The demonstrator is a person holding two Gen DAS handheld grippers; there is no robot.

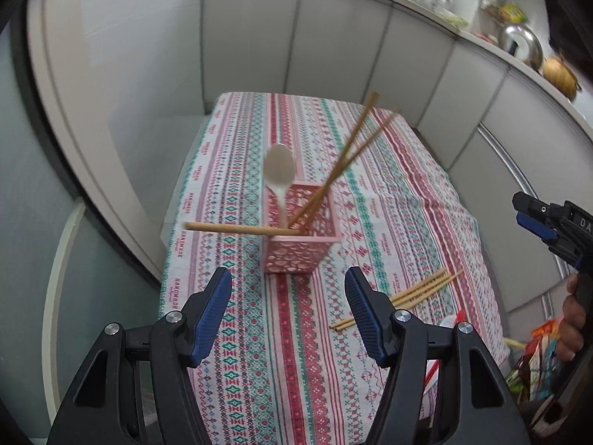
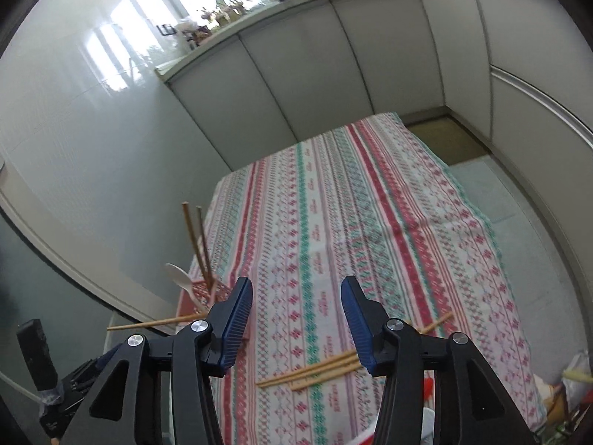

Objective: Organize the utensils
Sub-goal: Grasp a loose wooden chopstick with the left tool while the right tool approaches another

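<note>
A pink perforated basket [image 1: 300,230] stands on the patterned tablecloth [image 1: 259,333]. In it lean a white spoon [image 1: 278,170] and two chopsticks [image 1: 352,155]; a third chopstick [image 1: 237,228] lies across its rim, sticking out left. Several loose chopsticks [image 1: 418,291] lie on the cloth to the right. My left gripper [image 1: 287,319] hangs open in front of the basket, nothing between its fingers. In the right wrist view my right gripper [image 2: 296,326] is open and empty above the loose chopsticks [image 2: 318,367]; the basket [image 2: 202,293] with the spoon [image 2: 179,276] sits at its left.
Grey cabinet fronts [image 1: 333,44] wall the table at the back and right, with a cluttered counter above. Snack bags [image 1: 537,356] lie at the table's near right corner, by a hand [image 1: 572,322] on the right gripper [image 1: 548,222]. The cloth's far half [image 2: 352,193] is bare.
</note>
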